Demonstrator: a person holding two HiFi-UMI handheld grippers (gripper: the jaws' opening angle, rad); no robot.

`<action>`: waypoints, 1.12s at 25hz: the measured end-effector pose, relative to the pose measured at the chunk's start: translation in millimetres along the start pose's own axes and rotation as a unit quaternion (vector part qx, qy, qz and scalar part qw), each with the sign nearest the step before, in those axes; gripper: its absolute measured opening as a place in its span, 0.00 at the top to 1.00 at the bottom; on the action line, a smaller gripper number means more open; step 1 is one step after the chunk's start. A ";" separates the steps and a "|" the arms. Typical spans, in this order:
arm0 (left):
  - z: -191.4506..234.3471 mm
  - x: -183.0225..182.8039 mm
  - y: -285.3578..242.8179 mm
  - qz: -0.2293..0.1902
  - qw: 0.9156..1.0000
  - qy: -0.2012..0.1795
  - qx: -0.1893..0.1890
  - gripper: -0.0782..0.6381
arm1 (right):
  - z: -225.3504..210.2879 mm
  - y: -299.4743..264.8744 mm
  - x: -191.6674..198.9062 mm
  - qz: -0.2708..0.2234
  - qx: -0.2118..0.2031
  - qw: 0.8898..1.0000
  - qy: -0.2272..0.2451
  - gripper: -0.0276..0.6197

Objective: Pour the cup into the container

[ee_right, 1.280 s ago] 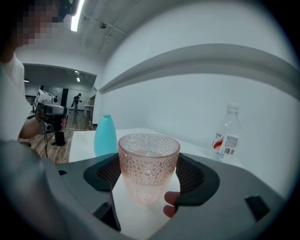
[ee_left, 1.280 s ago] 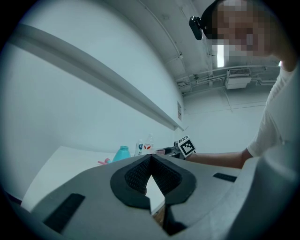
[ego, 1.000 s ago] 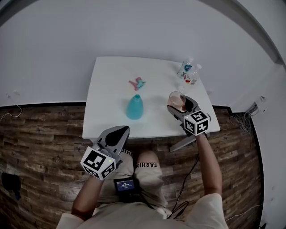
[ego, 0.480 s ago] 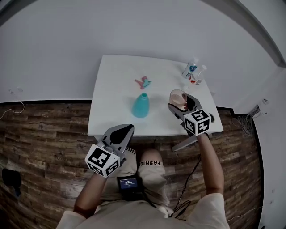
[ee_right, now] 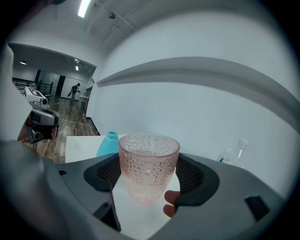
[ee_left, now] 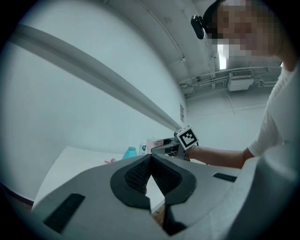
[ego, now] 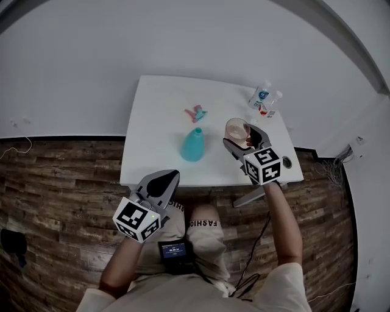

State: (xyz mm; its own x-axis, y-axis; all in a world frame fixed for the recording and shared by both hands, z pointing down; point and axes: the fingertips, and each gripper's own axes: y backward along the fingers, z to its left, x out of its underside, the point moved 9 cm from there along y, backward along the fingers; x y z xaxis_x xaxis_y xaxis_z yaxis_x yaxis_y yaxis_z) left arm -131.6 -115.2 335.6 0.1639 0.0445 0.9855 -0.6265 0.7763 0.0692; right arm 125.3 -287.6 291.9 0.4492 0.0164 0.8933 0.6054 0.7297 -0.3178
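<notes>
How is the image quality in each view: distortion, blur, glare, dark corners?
Head view: fisheye curving, yet the table and teal bottle look sharp, evenly lit. Left gripper view: dark corners, a mosaic patch top right. Right gripper view: dark corners too; the pink cup is sharp, a ceiling lamp glares top left.

Bare table point(ego: 152, 131) left of the container point(ego: 192, 146); toy point(ego: 195, 112) behind it, bottles point(ego: 264, 101) at the far-right corner.
</notes>
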 end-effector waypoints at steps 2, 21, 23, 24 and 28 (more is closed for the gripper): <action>1.6 -1.1 2.0 0.000 1.000 0.000 -0.001 0.88 | 3.2 -2.2 -3.1 0.002 0.000 1.000 0.002 0.39; 9.8 -20.9 1.9 -0.013 0.999 -0.042 0.007 0.87 | 26.2 -21.1 -24.2 0.009 0.004 0.999 0.045 0.39; 9.2 -25.4 2.9 -0.019 0.998 -0.050 0.011 0.87 | 27.6 -23.6 -27.4 0.010 0.009 0.998 0.058 0.39; 8.8 -26.7 3.5 -0.021 0.998 -0.054 0.011 0.87 | 28.3 -24.9 -28.6 0.011 0.011 0.998 0.063 0.39; 5.2 -22.3 5.3 -0.015 0.999 -0.047 0.009 0.87 | 34.3 -25.8 -25.9 0.018 0.011 0.997 0.072 0.39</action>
State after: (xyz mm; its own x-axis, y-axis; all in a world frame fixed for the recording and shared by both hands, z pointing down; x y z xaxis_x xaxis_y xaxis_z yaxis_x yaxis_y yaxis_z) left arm -142.5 -115.3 314.9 0.1103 -0.0388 0.9931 -0.6359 0.7652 0.1005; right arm 75.5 -283.4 287.9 0.5608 -0.0550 0.8261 0.5741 0.7447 -0.3402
